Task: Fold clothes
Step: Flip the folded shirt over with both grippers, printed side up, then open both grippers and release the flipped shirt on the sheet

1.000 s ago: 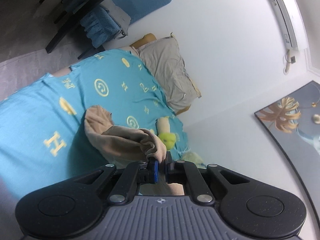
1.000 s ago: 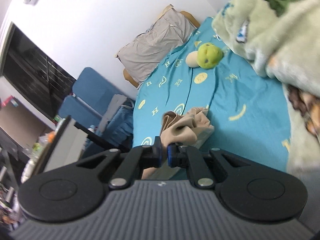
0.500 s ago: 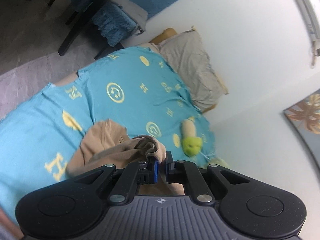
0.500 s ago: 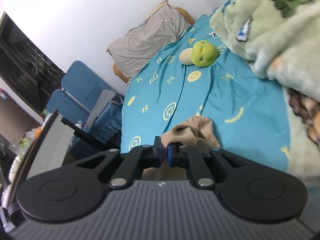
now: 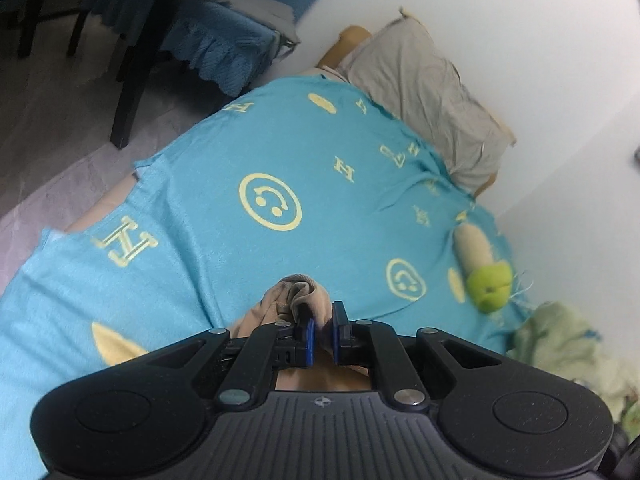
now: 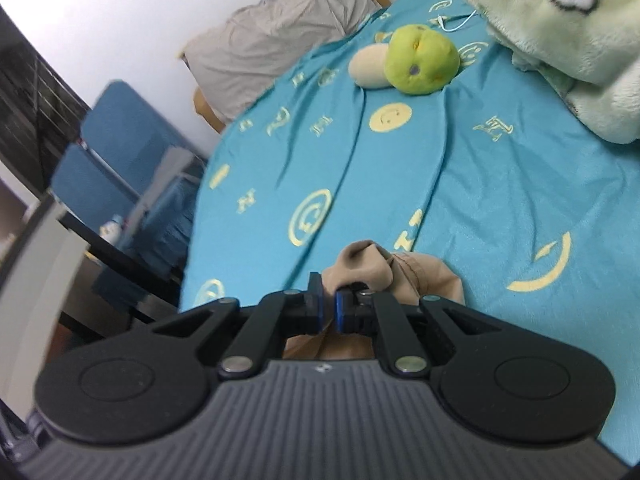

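**Desk:** What fills the picture?

**Photographer:** A bed under a turquoise bedspread point(image 5: 248, 152) printed with yellow smiley faces and letter H marks, seen from both wrist cameras. A grey pillow point(image 5: 432, 92) lies at the head against a white wall point(image 5: 520, 20). A pale green plush blanket point(image 6: 568, 32) is heaped along the far side, a green-headed soft toy point(image 6: 420, 60) just beside it. Off the near edge stand a blue chair point(image 6: 116, 148) and a dark table point(image 6: 108, 252).

**Desk:** And the clothing?

**Photographer:** One tan garment point(image 5: 296, 296), bunched. The left gripper point(image 5: 323, 326) has its blue-padded fingers point(image 5: 308, 334) pinched on a rolled fold, the cloth rising just past the tips and the rest dropping below the gripper body, out of sight. The right gripper point(image 6: 328, 304) is likewise clamped on a knot of the same tan fabric point(image 6: 368, 268), which spills to the right of its fingers point(image 6: 343, 312) onto the bedspread.

**Desk:** Room around it?

**Photographer:** Wide open spread ahead of both grippers, up to the pillow and the toy. The bed's edge runs at left in both views, with floor point(image 5: 48, 120) beyond; the blanket closes off the right.

**Desk:** Which way does the garment run?

**Photographer:** Cannot tell. It is crumpled and mostly hidden under the grippers, so no long axis shows.
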Action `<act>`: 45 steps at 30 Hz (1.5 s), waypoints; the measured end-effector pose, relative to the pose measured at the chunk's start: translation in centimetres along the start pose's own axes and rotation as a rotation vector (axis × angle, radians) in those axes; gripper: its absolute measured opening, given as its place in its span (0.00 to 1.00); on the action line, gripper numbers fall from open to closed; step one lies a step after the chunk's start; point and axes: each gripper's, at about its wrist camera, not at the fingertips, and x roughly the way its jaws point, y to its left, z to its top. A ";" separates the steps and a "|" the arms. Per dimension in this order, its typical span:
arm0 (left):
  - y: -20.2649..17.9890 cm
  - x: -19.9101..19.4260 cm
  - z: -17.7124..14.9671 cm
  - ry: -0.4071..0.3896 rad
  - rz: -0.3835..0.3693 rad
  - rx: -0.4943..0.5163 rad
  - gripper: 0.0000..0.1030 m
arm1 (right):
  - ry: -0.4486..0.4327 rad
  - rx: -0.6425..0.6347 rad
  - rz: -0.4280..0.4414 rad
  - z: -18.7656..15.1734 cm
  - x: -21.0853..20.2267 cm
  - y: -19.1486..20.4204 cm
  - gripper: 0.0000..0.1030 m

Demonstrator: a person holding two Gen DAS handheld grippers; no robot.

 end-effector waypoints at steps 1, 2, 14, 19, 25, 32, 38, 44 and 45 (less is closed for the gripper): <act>-0.1 0.5 0.0 0.009 0.004 0.014 0.09 | 0.004 -0.008 -0.011 0.0 0.4 0.0 0.10; -0.1 1.0 0.1 0.018 0.007 0.029 0.09 | 0.008 -0.013 -0.022 0.0 0.7 0.0 0.10; -3.3 0.4 -0.7 -0.004 -0.007 0.317 0.84 | -0.072 -0.252 0.043 -1.7 0.5 2.6 0.80; -5.2 -0.3 -2.0 -0.066 0.032 0.484 0.90 | -0.161 -0.405 0.079 -2.4 -1.1 4.3 0.80; -3.7 3.1 -3.0 0.066 0.110 0.489 0.87 | -0.027 -0.443 -0.031 -2.4 2.3 3.5 0.56; -4.2 1.3 -3.1 0.030 0.113 0.530 0.86 | 0.047 -0.487 -0.079 -3.6 2.8 3.5 0.52; -5.2 -3.9 -4.6 -0.016 0.099 0.549 0.86 | 0.039 -0.465 -0.073 -4.7 -1.7 3.8 0.52; -5.2 -5.5 -7.4 0.067 0.138 0.544 0.86 | 0.061 -0.484 -0.114 -5.8 -4.2 3.6 0.52; -5.1 -5.1 -8.0 0.089 0.160 0.553 0.86 | 0.068 -0.482 -0.116 -5.9 -4.1 3.4 0.52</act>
